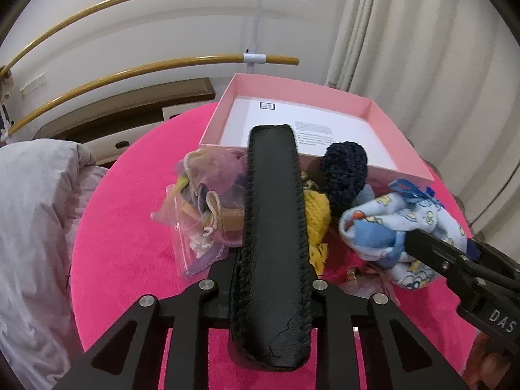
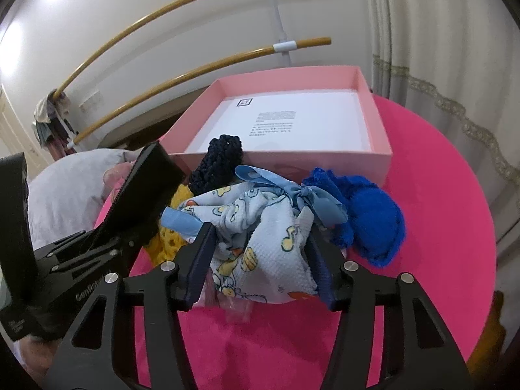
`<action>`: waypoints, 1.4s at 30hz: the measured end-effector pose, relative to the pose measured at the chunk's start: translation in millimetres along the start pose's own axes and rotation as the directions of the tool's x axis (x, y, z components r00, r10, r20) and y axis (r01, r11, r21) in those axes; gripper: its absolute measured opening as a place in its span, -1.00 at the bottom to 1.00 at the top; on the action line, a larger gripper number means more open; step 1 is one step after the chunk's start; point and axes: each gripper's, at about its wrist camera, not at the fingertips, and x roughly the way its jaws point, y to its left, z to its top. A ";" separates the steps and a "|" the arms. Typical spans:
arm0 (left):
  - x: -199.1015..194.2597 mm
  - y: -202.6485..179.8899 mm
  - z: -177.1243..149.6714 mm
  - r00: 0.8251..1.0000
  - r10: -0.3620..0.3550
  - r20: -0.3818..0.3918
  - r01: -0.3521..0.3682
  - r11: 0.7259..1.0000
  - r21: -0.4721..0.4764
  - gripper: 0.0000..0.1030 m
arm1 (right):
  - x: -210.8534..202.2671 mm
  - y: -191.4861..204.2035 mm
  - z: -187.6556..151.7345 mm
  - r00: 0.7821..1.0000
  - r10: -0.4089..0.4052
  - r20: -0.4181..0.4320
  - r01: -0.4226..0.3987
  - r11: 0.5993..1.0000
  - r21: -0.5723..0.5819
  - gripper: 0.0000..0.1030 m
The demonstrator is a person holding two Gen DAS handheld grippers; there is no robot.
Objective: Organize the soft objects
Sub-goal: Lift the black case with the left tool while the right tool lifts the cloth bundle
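A light blue printed cloth bundle (image 2: 260,253) with a blue ribbon lies on the pink tabletop (image 2: 438,195). My right gripper (image 2: 259,232) is shut on it, one pad pressing each side. The bundle (image 1: 383,224) and the right gripper (image 1: 414,239) also show in the left wrist view. My left gripper (image 1: 272,130) is shut over the pile, and nothing shows between its fingers. Beside it lie a yellow knit piece (image 1: 317,214), a navy crocheted piece (image 1: 344,169) and a pink organza pouch (image 1: 211,175). A royal blue knit piece (image 2: 370,221) lies right of the bundle. Behind the pile stands an open pink box (image 2: 373,159).
A white printed sheet (image 2: 292,123) lines the box floor. White bedding (image 1: 32,227) lies left of the round table. Wooden rails (image 1: 162,68) run along the wall behind, and a curtain (image 1: 422,48) hangs at the right. The left gripper (image 2: 146,191) reaches in beside the bundle.
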 end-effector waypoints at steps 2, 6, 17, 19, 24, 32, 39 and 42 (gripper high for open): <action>-5.1 -2.1 -2.1 1.000 -0.004 0.001 0.004 1.000 0.004 -0.63 | -8.3 -2.4 -3.1 1.000 0.003 0.007 -0.003 1.000 0.006 0.01; -18.9 -6.5 -10.3 1.000 -0.005 0.005 0.005 1.000 0.008 -0.64 | -26.7 -3.3 -9.0 0.999 -0.002 0.036 0.002 1.000 0.005 0.01; -73.8 -11.2 -30.3 0.999 -0.020 0.032 0.019 1.000 0.010 -0.66 | -58.8 -1.1 -14.9 0.997 -0.006 0.080 0.006 1.000 0.006 0.01; -83.1 -12.3 -37.4 0.999 -0.026 0.034 0.025 1.000 0.014 -0.66 | -60.9 0.8 -16.8 0.997 -0.003 0.080 0.002 1.000 0.007 0.01; -88.2 -22.7 -62.0 1.000 -0.016 0.010 0.016 0.999 0.047 -0.64 | -61.2 0.2 -24.7 0.998 -0.002 0.068 0.002 1.000 0.006 0.01; -77.7 -46.3 -94.1 0.999 0.034 -0.032 -0.030 0.994 0.109 -0.47 | -52.6 -4.3 -39.8 1.000 -0.005 0.025 0.005 1.000 0.013 0.01; -76.9 -55.1 -86.0 0.996 0.085 0.015 -0.087 0.988 0.126 -0.47 | -54.7 -4.9 -40.9 1.000 -0.011 0.028 0.011 1.000 0.010 0.02; -91.5 -62.6 -92.8 0.994 0.091 0.063 -0.099 0.983 0.152 0.05 | -56.2 -4.2 -40.7 0.999 -0.013 0.029 0.013 1.000 0.005 0.02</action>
